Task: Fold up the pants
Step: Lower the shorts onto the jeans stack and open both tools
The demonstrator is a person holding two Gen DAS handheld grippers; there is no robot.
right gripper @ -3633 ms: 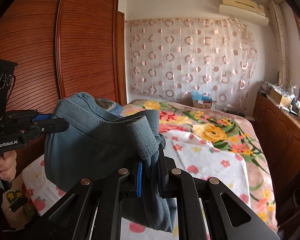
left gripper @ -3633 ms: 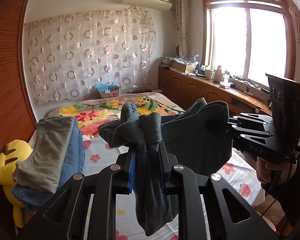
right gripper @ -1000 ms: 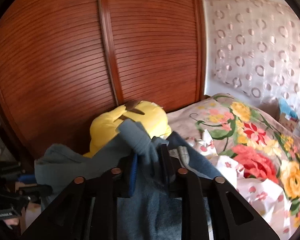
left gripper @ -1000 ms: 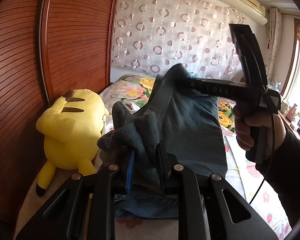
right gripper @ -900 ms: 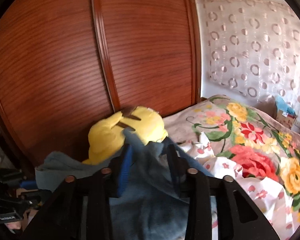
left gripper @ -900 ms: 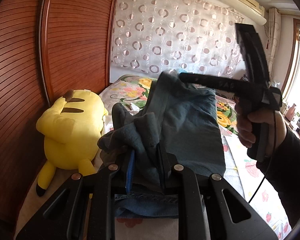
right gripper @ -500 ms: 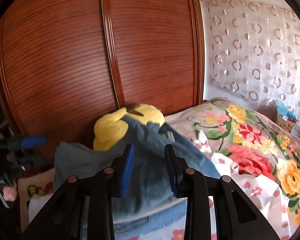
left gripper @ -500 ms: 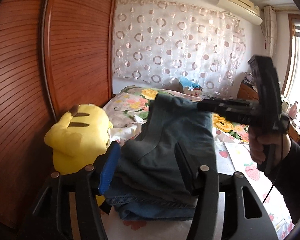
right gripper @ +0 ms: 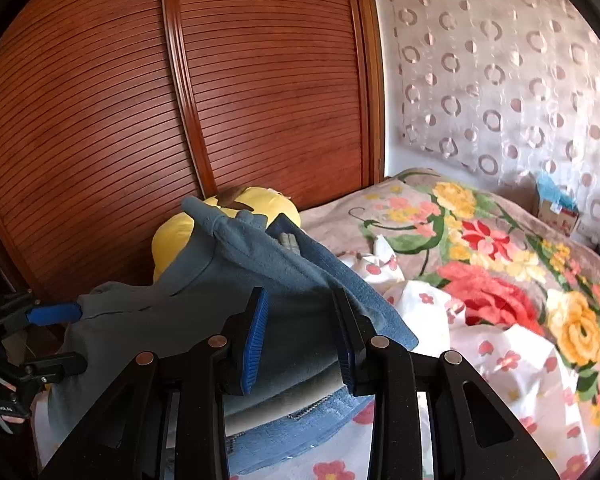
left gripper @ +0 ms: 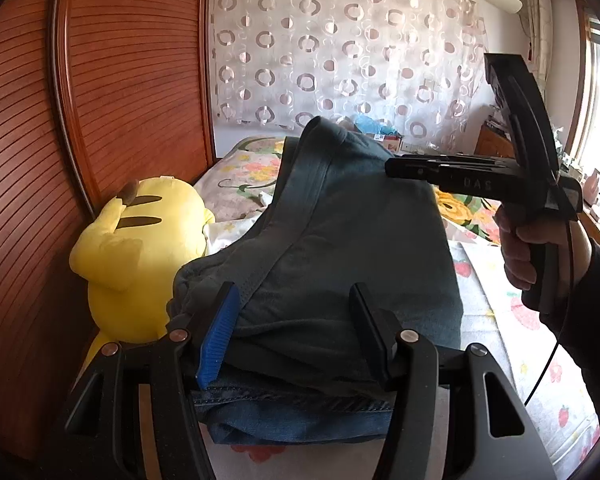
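The folded dark teal pants [left gripper: 340, 248] lie on top of a stack of folded clothes, above blue jeans [left gripper: 300, 416], at the bed's left edge. My left gripper [left gripper: 296, 304] is open, its fingers astride the near edge of the pants without gripping them. My right gripper [right gripper: 300, 304] is open just above the other side of the same pants [right gripper: 204, 296]. In the left wrist view the right gripper [left gripper: 396, 168] hovers over the far right part of the stack. In the right wrist view the left gripper [right gripper: 64, 332] stands open at the left edge.
A yellow plush toy [left gripper: 140, 256] sits left of the stack against the wooden slatted wardrobe [right gripper: 220, 92]. The bed with a floral cover [right gripper: 492, 264] stretches to the right. A patterned curtain [left gripper: 340, 52] hangs on the far wall.
Both grippers were shut on the teal pants and carried them onto the stack beside the plush toy. Both have since opened and let go; the pants now rest on the pile.
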